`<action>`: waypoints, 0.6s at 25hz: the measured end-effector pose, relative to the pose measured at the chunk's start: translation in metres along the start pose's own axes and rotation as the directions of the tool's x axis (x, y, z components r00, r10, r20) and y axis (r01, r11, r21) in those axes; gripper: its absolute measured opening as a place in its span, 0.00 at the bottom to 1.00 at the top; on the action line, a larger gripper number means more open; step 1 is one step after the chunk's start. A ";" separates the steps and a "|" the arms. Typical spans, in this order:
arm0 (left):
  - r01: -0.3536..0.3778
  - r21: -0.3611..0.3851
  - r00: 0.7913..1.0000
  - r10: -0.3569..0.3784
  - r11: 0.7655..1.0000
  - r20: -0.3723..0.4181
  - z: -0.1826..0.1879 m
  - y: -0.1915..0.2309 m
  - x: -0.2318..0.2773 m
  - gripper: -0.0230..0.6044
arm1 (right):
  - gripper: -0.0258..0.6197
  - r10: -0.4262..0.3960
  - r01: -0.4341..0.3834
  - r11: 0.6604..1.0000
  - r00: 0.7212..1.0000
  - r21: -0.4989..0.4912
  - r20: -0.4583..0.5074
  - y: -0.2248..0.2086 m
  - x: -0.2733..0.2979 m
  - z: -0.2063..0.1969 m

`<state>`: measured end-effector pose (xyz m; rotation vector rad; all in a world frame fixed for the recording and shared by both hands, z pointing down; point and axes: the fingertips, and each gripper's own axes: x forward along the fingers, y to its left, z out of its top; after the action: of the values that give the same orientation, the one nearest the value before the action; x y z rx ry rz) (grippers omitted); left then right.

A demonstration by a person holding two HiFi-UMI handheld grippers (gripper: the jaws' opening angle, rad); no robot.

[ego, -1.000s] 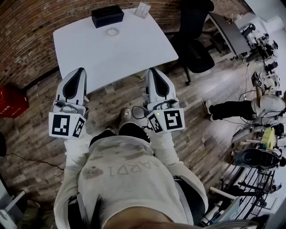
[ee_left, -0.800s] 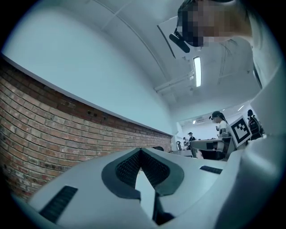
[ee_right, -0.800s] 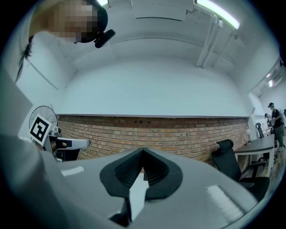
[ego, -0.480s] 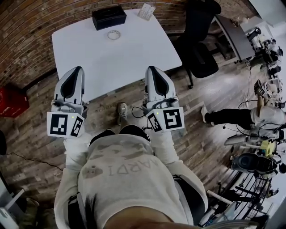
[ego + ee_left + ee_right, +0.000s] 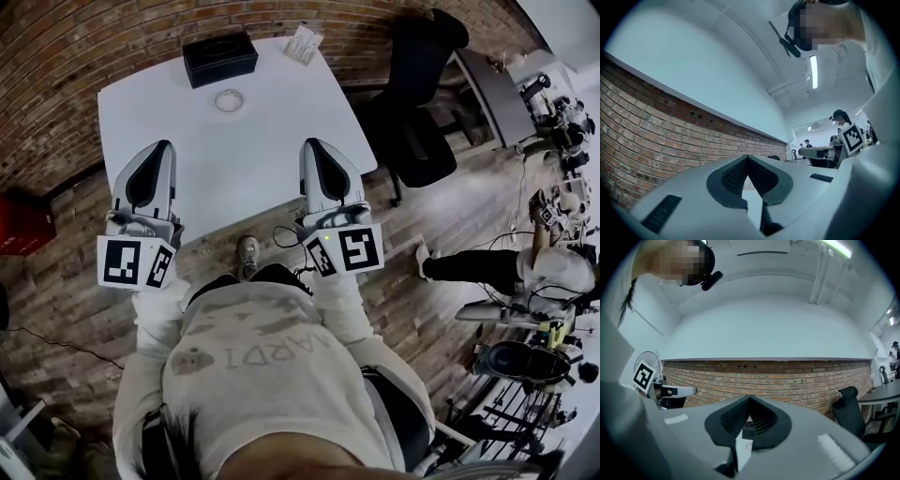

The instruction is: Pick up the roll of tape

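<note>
The roll of tape (image 5: 229, 99) is a small pale ring lying flat on the white table (image 5: 272, 112), toward its far side. In the head view my left gripper (image 5: 161, 148) reaches over the table's near left edge, and my right gripper (image 5: 313, 146) over the near right part. Both are well short of the tape. In the left gripper view the left gripper (image 5: 747, 158) has its tips touching with nothing between them. The right gripper (image 5: 750, 398) looks the same in the right gripper view. Neither gripper view shows the tape.
A black box (image 5: 219, 58) and a white packet (image 5: 303, 43) sit at the table's far edge by the brick wall (image 5: 56, 56). A black office chair (image 5: 412, 103) stands right of the table. A red crate (image 5: 19, 225) is on the floor at left, and a person (image 5: 525, 267) at right.
The table has drawn closer in the head view. Both grippers have moved forward from over the floor to over the table's near edge. Their jaws stay closed.
</note>
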<state>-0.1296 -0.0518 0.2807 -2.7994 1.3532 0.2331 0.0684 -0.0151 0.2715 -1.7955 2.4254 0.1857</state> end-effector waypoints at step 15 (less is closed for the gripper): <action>-0.106 0.024 0.994 0.106 0.994 0.000 -0.004 0.020 0.088 0.05 | 0.06 0.109 -0.109 0.993 0.994 0.032 0.012 -0.070 0.087 -0.010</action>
<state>-0.0906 -0.1328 0.2727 -2.7120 1.4972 0.2151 0.1101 -0.1187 0.2648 -1.6457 2.5061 0.1643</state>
